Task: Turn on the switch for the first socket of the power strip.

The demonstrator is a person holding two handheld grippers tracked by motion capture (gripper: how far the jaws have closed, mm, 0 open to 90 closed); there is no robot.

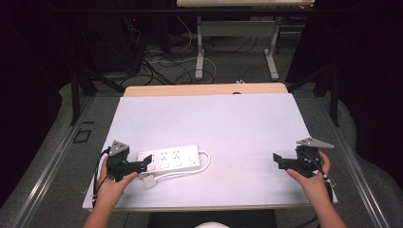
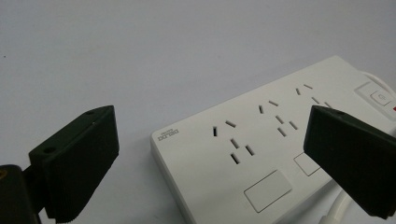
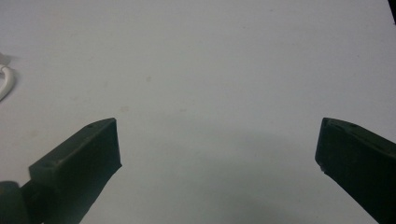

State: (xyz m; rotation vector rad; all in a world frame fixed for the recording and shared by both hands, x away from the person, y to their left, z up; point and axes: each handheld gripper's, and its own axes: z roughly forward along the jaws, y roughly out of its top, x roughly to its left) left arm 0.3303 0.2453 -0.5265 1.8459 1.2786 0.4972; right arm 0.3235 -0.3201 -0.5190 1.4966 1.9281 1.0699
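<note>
Over power strip, left gripper gapes empty.

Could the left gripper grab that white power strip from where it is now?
Probably yes. The left gripper is open at the near end of the power strip, and its fingers already stand to either side of that end. Nothing lies between them on the table.
</note>
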